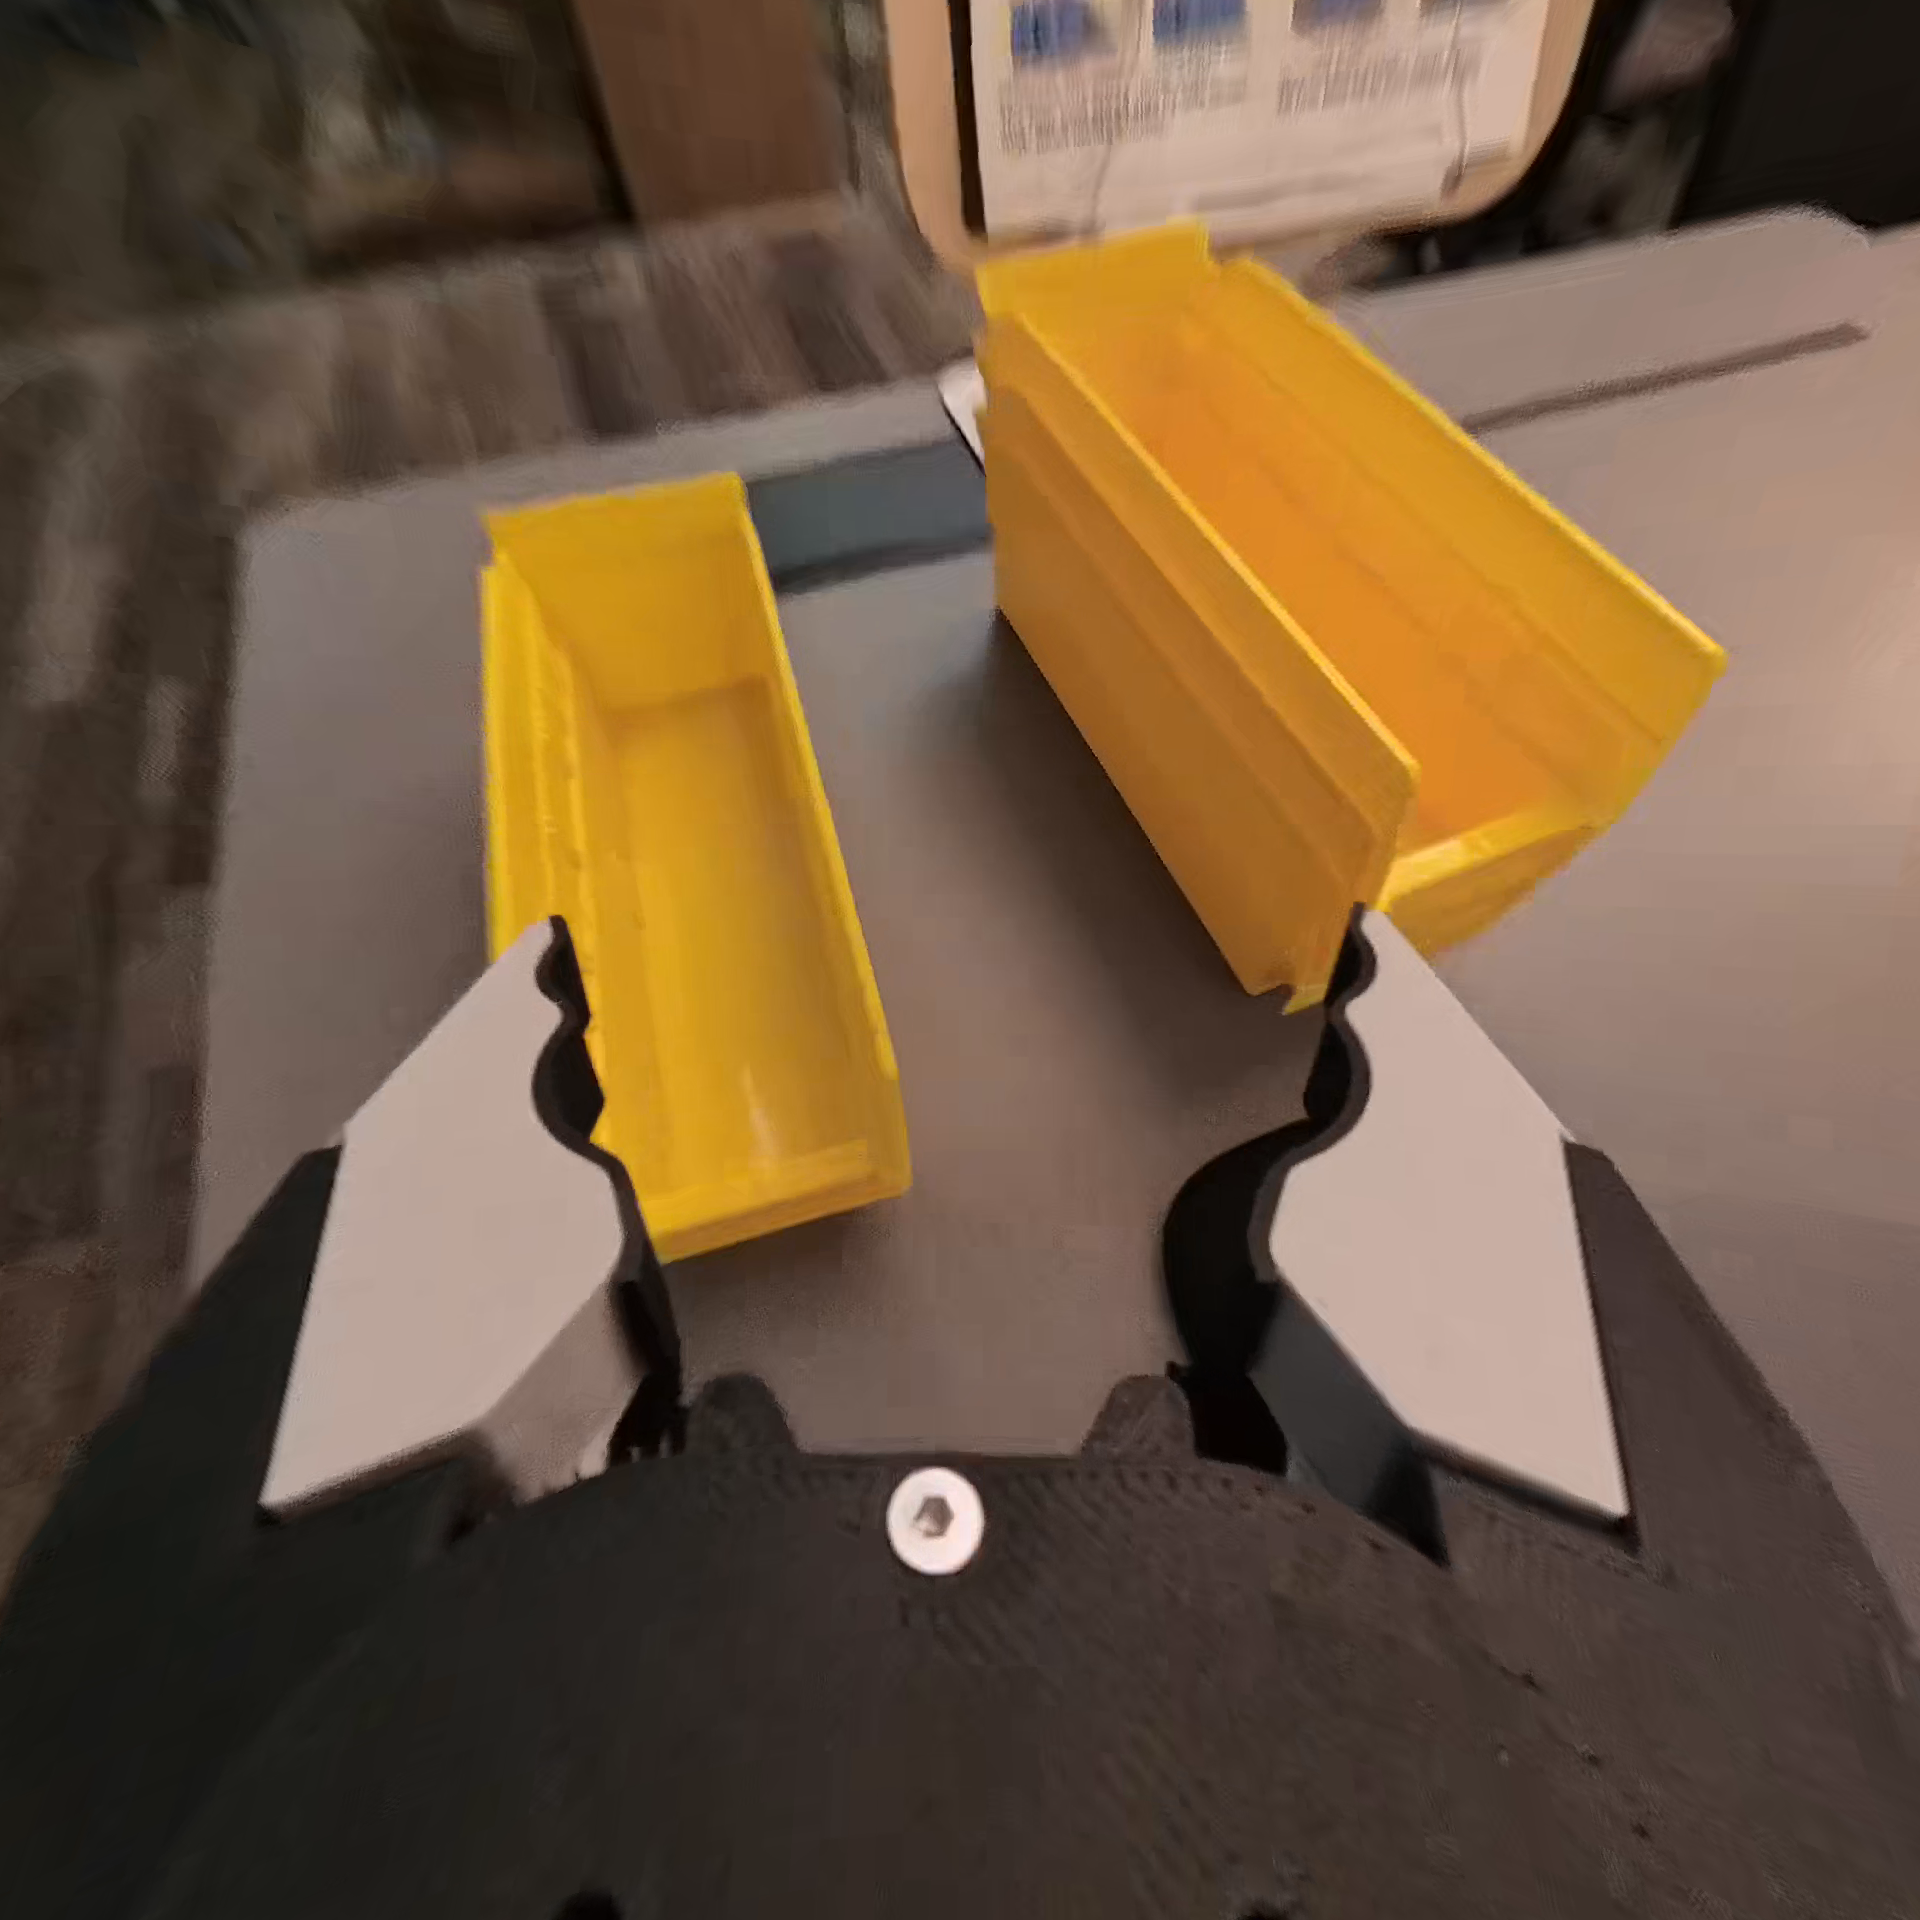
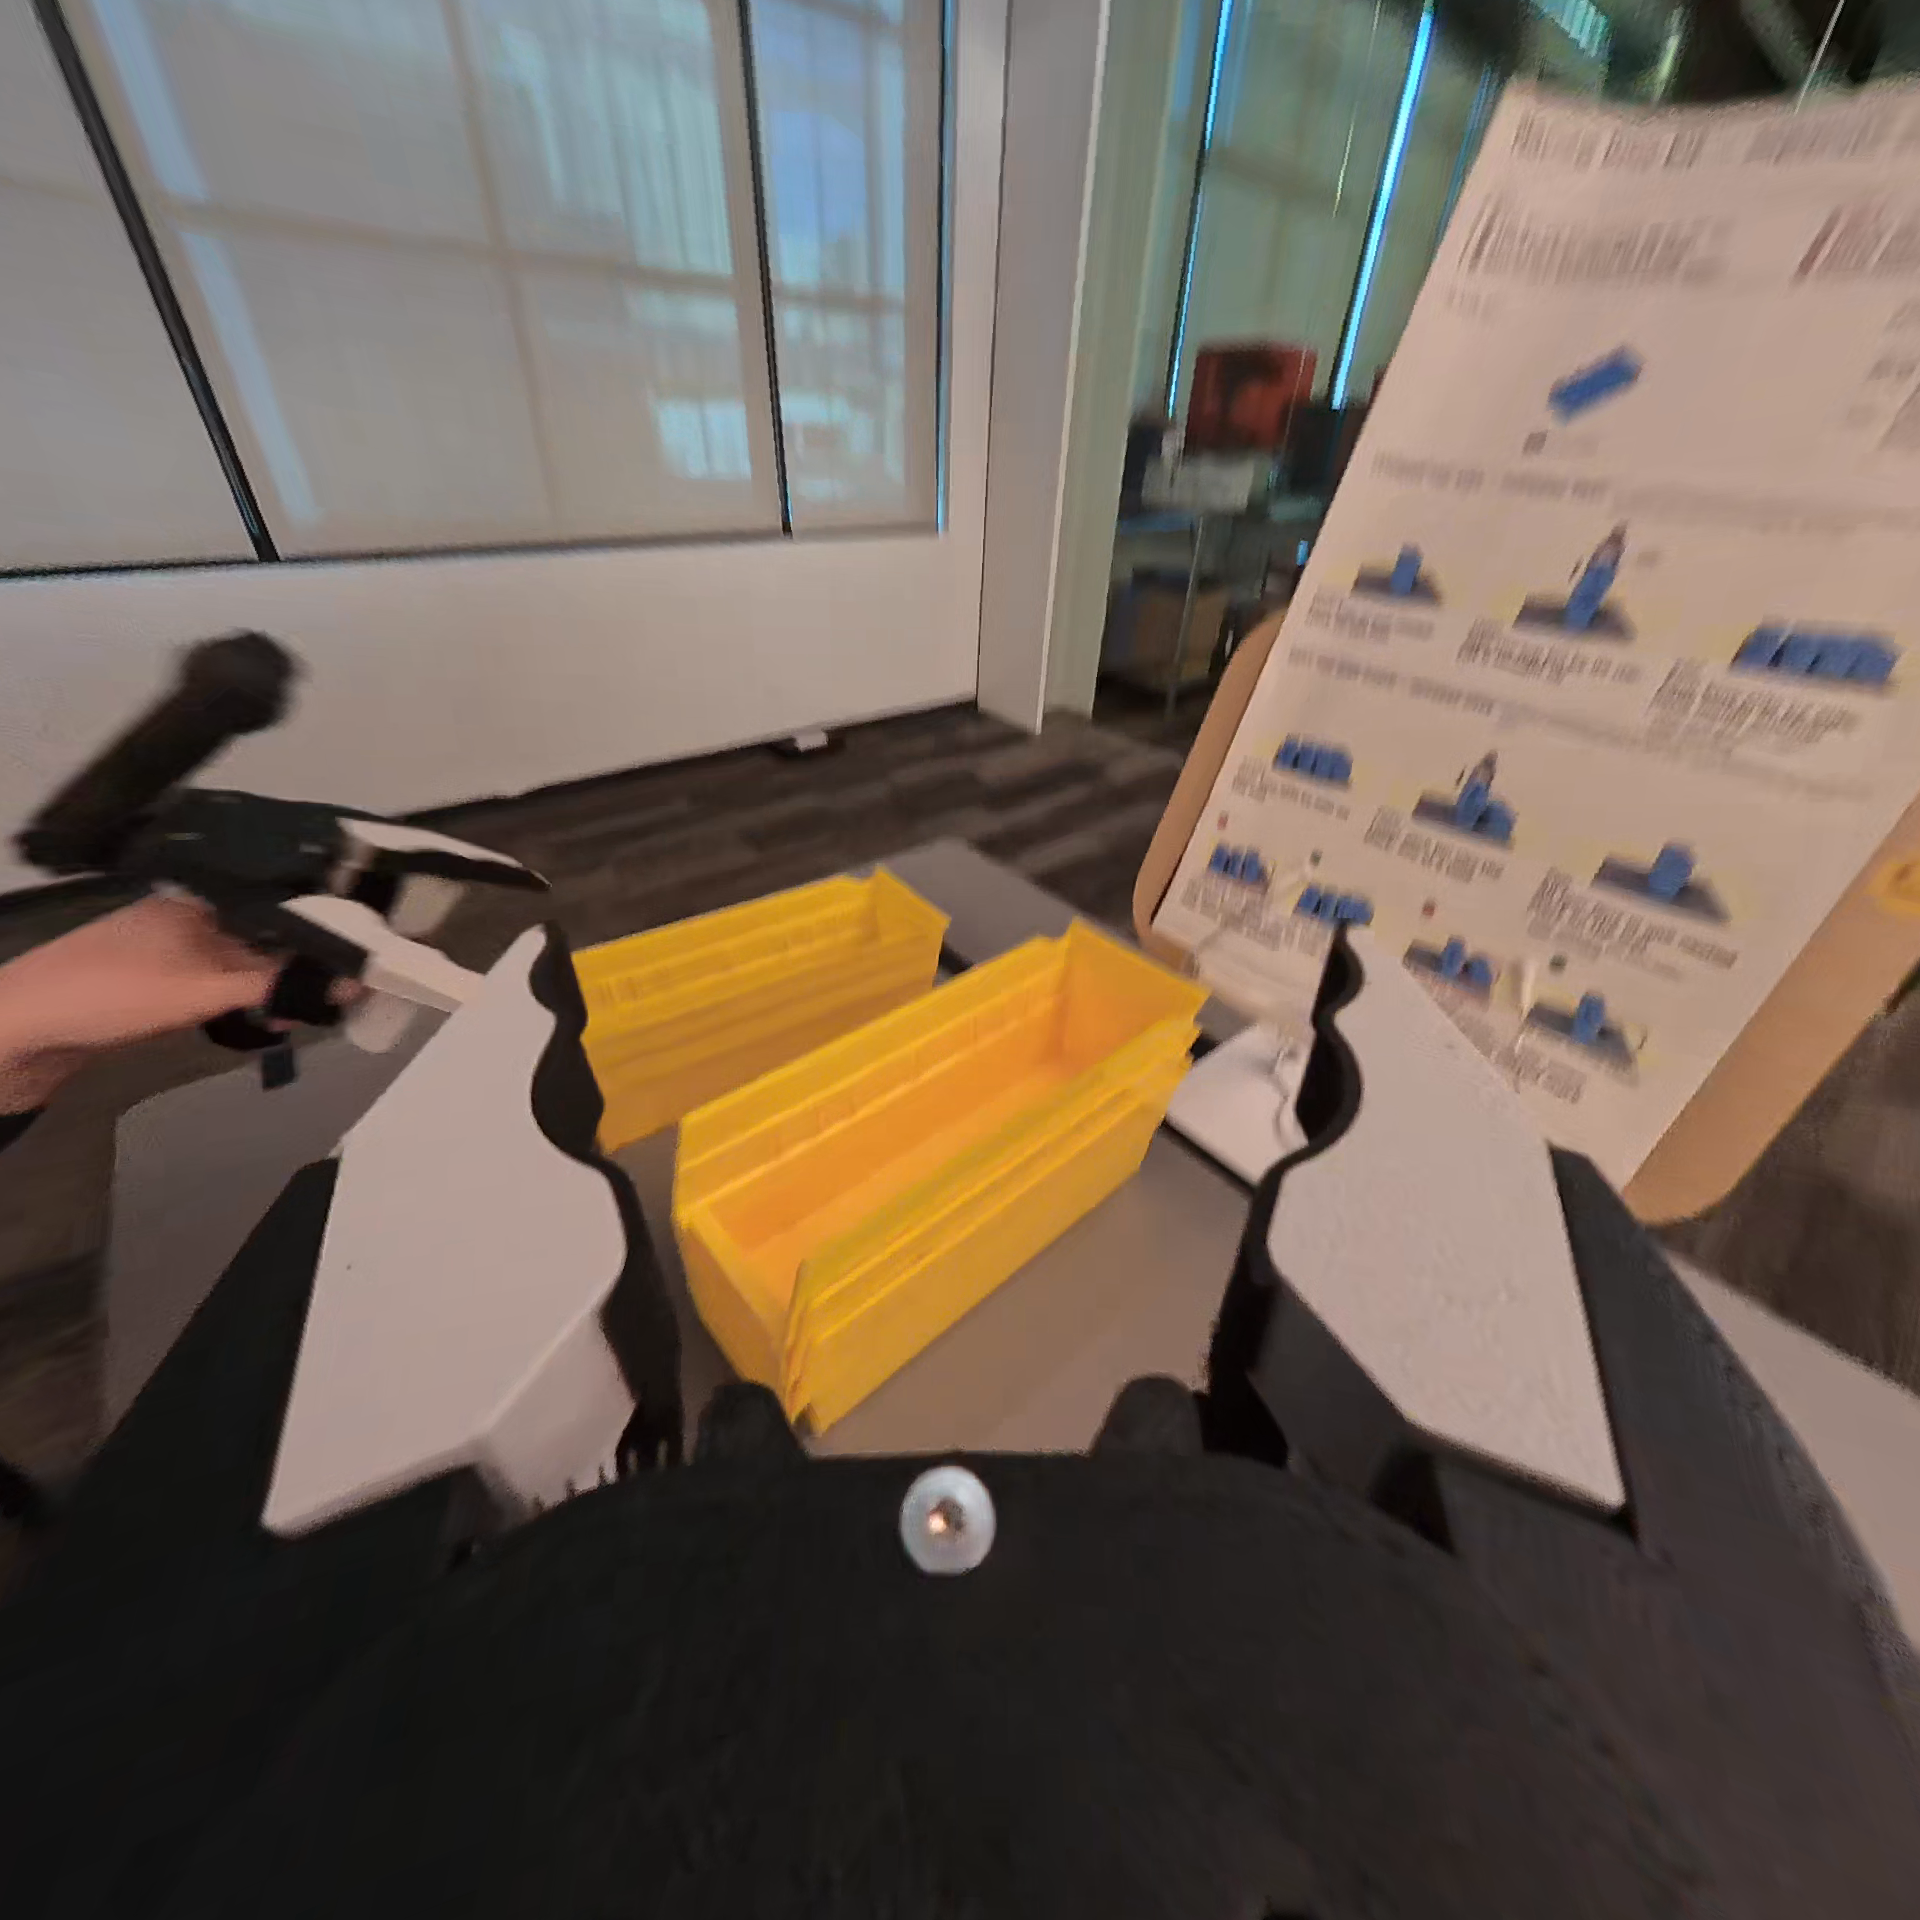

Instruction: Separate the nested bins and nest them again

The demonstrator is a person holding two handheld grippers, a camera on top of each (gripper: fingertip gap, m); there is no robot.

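A single yellow bin lies on the dark grey table, left of a stack of nested yellow bins. My left gripper is open and holds nothing; it hovers in front of the gap between them. Its left fingertip overlaps the single bin's near left wall and its right fingertip sits by the stack's near corner. In the right wrist view, my right gripper is open wide and holds nothing, above the near end of the stack. The single bin lies beyond. The left gripper shows at the left, open.
A tilted board with a white instruction sheet stands at the table's far right, on a white base; it also shows in the left wrist view. A person's hand holds the left gripper. Carpet floor lies past the table edge.
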